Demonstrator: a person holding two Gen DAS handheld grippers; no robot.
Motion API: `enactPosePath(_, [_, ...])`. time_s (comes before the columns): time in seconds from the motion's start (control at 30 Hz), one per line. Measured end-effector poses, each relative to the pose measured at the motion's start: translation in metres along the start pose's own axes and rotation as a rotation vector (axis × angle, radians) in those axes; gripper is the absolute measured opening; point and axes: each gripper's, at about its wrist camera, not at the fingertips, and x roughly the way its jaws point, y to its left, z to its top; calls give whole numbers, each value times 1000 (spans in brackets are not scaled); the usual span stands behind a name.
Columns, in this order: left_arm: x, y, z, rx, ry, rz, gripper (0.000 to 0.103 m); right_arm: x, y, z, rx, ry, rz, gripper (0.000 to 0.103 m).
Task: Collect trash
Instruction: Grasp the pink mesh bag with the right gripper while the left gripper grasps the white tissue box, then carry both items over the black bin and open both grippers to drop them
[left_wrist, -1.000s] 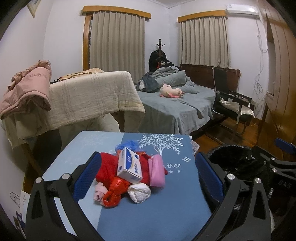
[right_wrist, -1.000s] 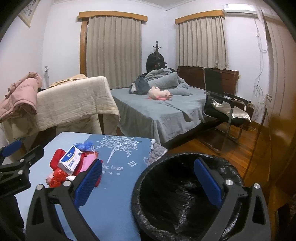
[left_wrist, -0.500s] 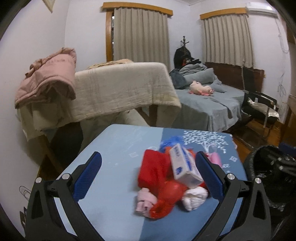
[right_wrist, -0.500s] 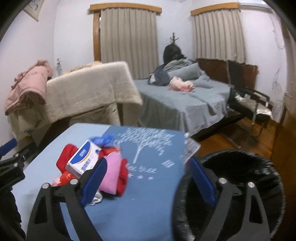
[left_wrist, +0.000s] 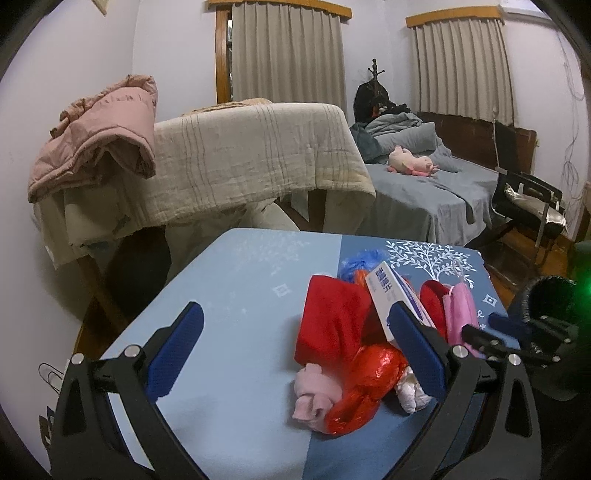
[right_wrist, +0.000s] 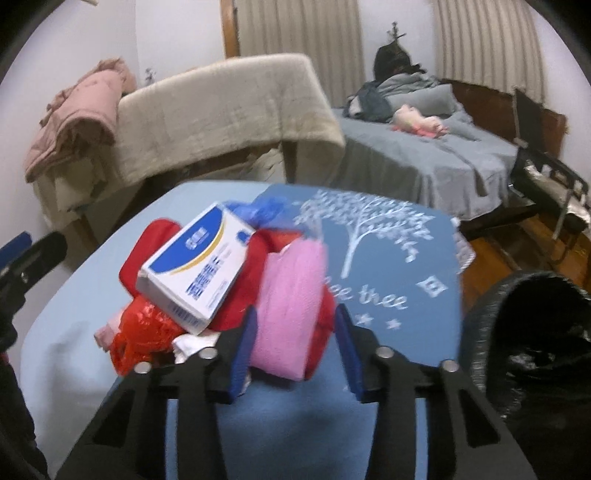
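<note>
A pile of trash lies on the blue table (left_wrist: 229, 295): a white-and-blue box (right_wrist: 195, 266) on top, a red cloth (left_wrist: 332, 321), a crumpled red plastic bag (left_wrist: 365, 384), a pink wad (left_wrist: 314, 391), a white tissue (left_wrist: 410, 391) and blue plastic (left_wrist: 360, 258). My right gripper (right_wrist: 293, 350) is closing. Its blue pads lie against both sides of a pink pack (right_wrist: 291, 302) at the pile's right end. My left gripper (left_wrist: 295, 321) stands open over the table, its right finger in front of the box, holding nothing.
A black-lined trash bin (right_wrist: 535, 332) stands off the table's right edge. Behind the table a beige blanket (left_wrist: 251, 162) hangs over furniture with a pink jacket (left_wrist: 99, 125) on it. A grey bed (left_wrist: 424, 192) and a black chair (left_wrist: 532, 206) are further back.
My right gripper has swung left from above the bin down to the pile, and its jaws have narrowed around the pink pack. My left gripper moved left and lower; the pile now sits by its right finger.
</note>
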Motion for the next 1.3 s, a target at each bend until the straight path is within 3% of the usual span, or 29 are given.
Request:
enactPosePath(0.1, [4, 0, 0, -2, 10, -14, 92, 5, 3, -2, -5, 22, 43, 16])
enactPosePath(0.2, [7, -3, -1, -2, 24, -41, 83, 0, 1, -1, -6, 14, 76, 10])
enactPosePath(0.57, [27, -45, 2, 39, 70, -137, 70, -40, -22, 13, 24, -60, 83, 10])
enactPosePath(0.87, [60, -66, -7, 55, 183, -159, 62, -47, -37, 14, 24, -77, 53, 10])
enactPosePath(0.93, [66, -69, -9, 47, 208, -179, 59, -46, -40, 12, 25, -71, 55, 10])
enactPosePath(1.0, [68, -73, -10, 48, 219, -200, 48, -44, -42, 10, 29, -65, 53, 10])
enactPosePath(1.3, [46, -75, -6, 40, 147, -183, 35, -47, -48, 10, 43, -71, 54, 10])
